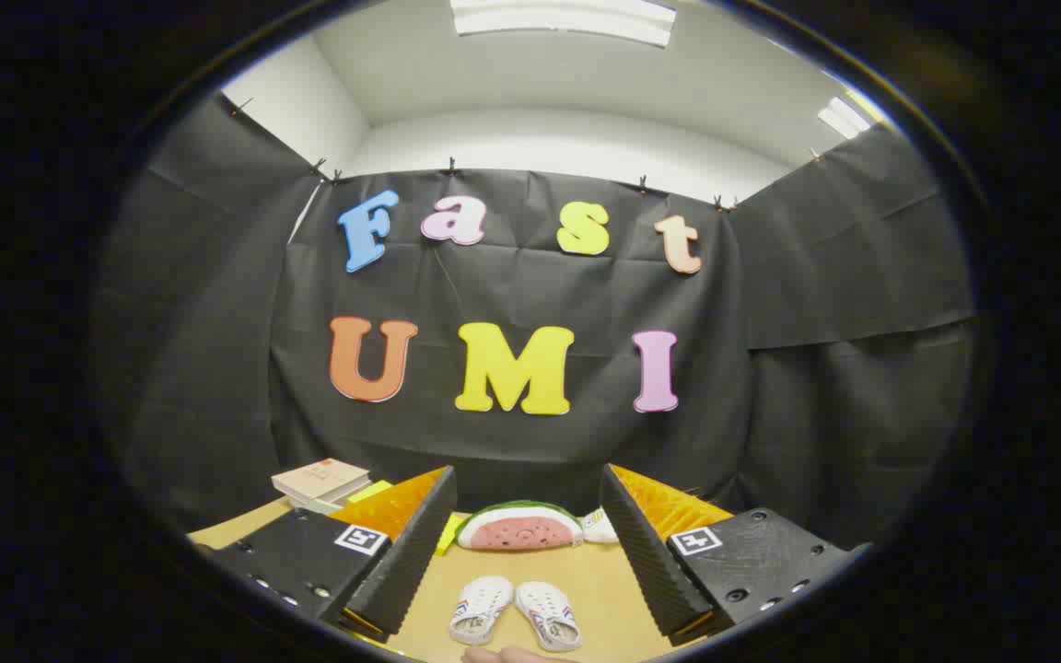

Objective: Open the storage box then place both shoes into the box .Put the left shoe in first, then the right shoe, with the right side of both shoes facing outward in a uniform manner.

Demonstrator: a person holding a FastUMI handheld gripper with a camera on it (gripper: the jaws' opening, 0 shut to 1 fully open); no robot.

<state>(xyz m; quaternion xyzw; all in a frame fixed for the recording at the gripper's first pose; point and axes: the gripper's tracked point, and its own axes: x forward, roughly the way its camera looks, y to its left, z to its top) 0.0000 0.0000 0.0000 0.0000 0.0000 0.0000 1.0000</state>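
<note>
Tongs (pixel 528 552) spread wide, nothing held; the two fingers stand apart with bare counter between them.

Counter (pixel 604 589): tan, smooth wood-tone top, running back to the booth wall.

Pair of white shoes (pixel 515 611) lies flat on the counter between the fingers, soles down, side by side and nearly touching, coloured stripes on their sides. The left-hand one (pixel 482 608) and the right-hand one (pixel 549 615) angle slightly apart. Which is the left shoe and which the right I cannot tell.

Just below the shoes, at the near edge, part of a person's hand (pixel 512 655) rests low on the counter.

Beyond the shoes, against the wall: a watermelon-slice cushion (pixel 519 527), green rind up, pink face forward. A small white object (pixel 599 526) touches its right end; too small to identify.

Back left corner: a short stack of books (pixel 320 482), with yellow-green sheets (pixel 370 491) beside it.

Room: black cloth wall (pixel 816 368) on three sides, pinned by clips along the top; white walls and ceiling above, ceiling light panels (pixel 564 18) lit.
</note>
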